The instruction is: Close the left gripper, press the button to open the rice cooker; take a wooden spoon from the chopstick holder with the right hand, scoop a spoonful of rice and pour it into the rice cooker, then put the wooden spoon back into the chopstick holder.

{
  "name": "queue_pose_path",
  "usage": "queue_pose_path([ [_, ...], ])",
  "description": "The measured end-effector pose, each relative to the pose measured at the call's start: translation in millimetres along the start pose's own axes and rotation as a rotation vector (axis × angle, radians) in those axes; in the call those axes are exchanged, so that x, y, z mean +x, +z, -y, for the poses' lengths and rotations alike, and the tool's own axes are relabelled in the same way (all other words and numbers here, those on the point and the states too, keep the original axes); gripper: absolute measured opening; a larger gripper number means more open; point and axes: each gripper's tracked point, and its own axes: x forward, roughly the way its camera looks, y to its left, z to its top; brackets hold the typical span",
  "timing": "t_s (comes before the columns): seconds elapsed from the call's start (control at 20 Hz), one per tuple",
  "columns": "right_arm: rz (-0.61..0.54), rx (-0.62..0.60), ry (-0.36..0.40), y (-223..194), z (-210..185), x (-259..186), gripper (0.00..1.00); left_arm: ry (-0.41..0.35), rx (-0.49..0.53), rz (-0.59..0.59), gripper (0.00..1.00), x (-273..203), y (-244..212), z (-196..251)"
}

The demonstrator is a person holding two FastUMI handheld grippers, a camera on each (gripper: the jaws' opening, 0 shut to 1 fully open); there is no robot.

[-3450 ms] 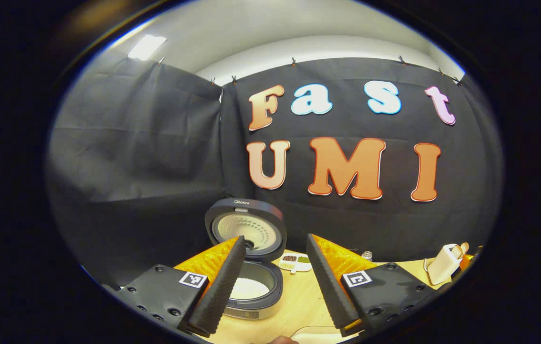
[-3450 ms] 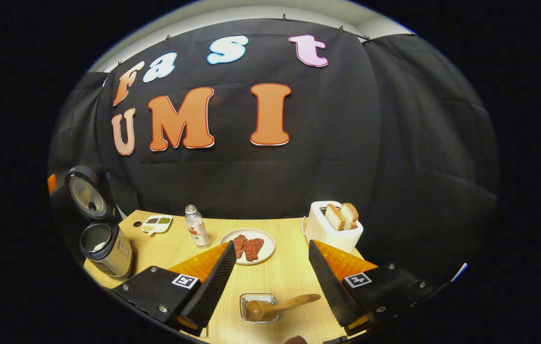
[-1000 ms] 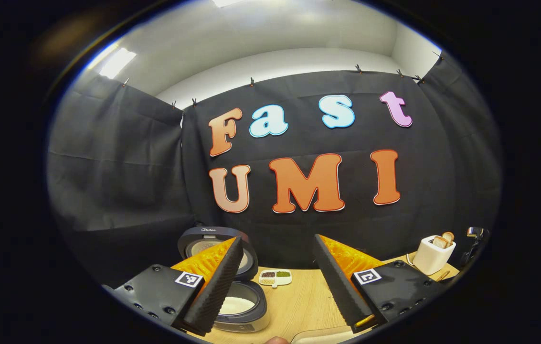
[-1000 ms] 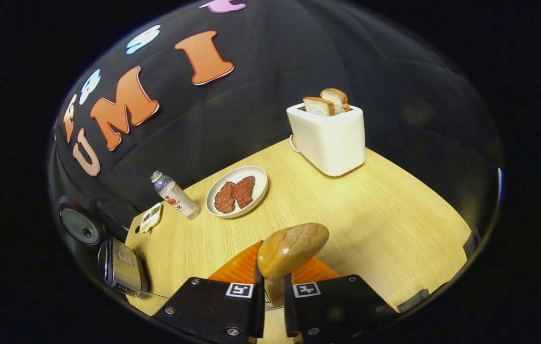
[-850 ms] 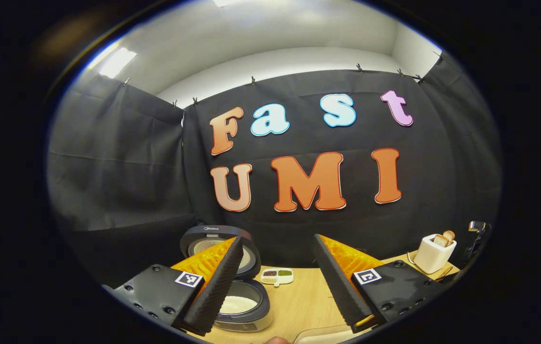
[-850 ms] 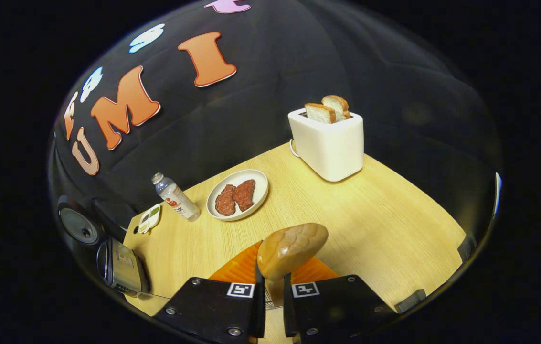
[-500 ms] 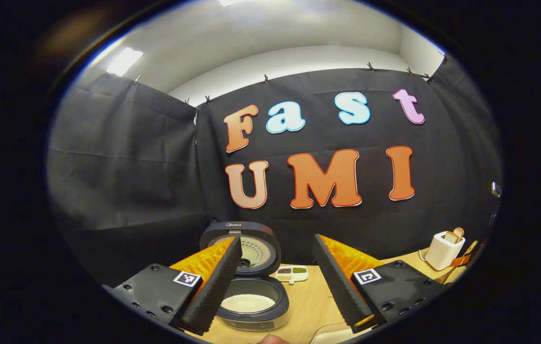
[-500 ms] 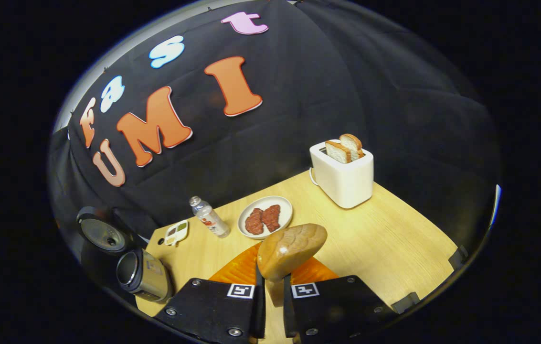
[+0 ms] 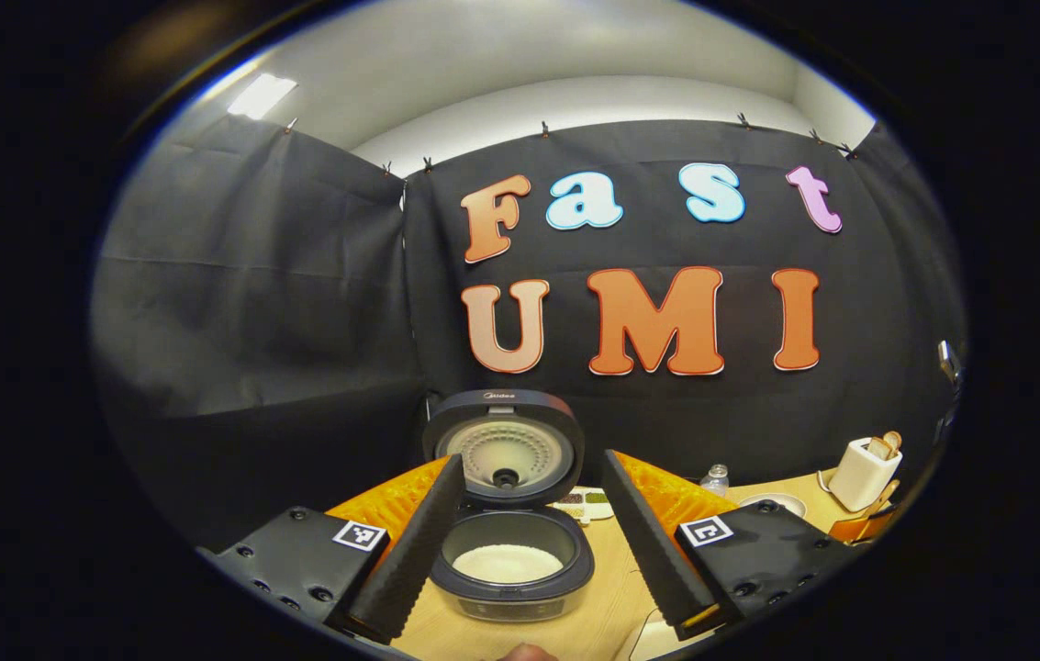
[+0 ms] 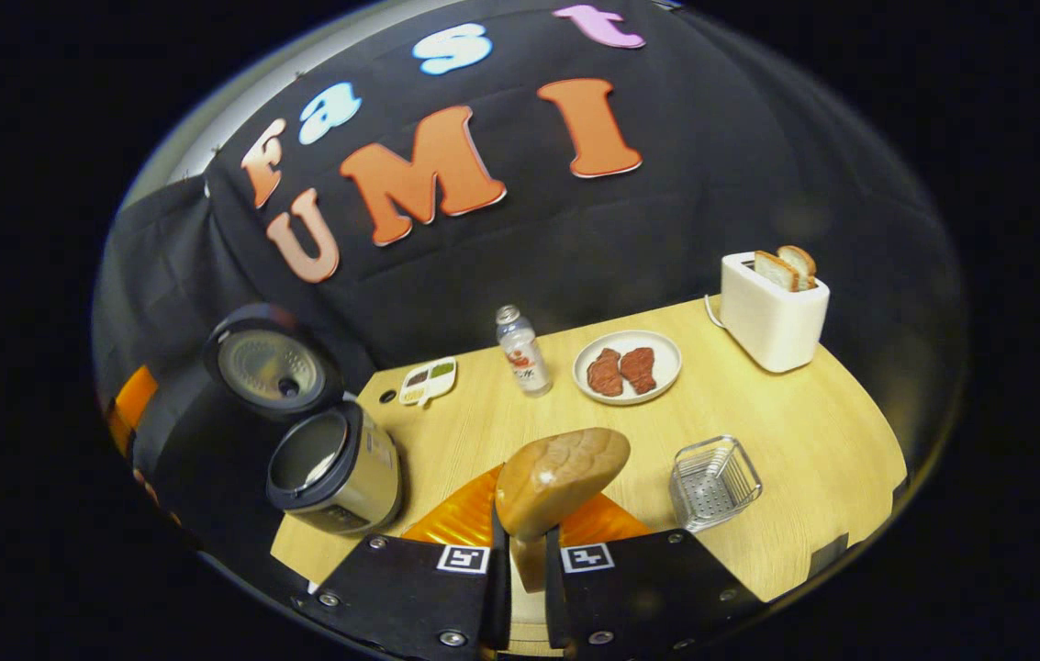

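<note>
The right gripper [image 10: 520,560] squeezed the wooden spoon [image 10: 561,479] above the table [image 10: 804,431], the left gripper [image 9: 524,542] gaped by the open rice cooker [image 10: 336,473], and a tipped spoon might spill rice.

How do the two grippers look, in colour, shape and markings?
The left gripper has black bodies with visible screws, a square black-and-white marker on each, and long wedge-shaped fingers: orange ribbed backs, black ridged pads. The right gripper has the same black bodies, markers and orange finger backs.
</note>
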Motion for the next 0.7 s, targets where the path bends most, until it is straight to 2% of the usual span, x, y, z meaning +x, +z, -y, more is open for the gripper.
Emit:
queue_pose_path([
  [0.1,-0.017,-0.086,-0.037,-17.7,-1.6,7.7,0.13,0.012,-0.002,-0.013,1.0,-1.7,-6.6,-12.8],
  [0.3,-0.045,-0.196,-0.126,-44.8,5.0,18.7,0.11,0.032,0.001,-0.039,1.0,-3.5,-18.1,-35.0],
  [0.35,-0.038,-0.218,-0.136,-46.5,3.0,23.0,0.12,0.036,0.002,-0.043,0.91,-4.6,-20.1,-39.8],
  [0.4,-0.031,-0.253,-0.146,-48.4,1.2,25.8,0.12,0.04,0.0,-0.048,0.91,-5.2,-22.1,-44.5],
  [0.45,-0.01,-0.308,-0.165,-47.5,0.8,27.8,0.12,0.043,-0.005,-0.052,1.0,-5.9,-24.1,-49.2],
  [0.7,0.07,-0.502,-0.254,-60.4,-8.1,44.7,0.12,0.069,-0.013,-0.07,1.0,-6.9,-30.3,-71.7],
])
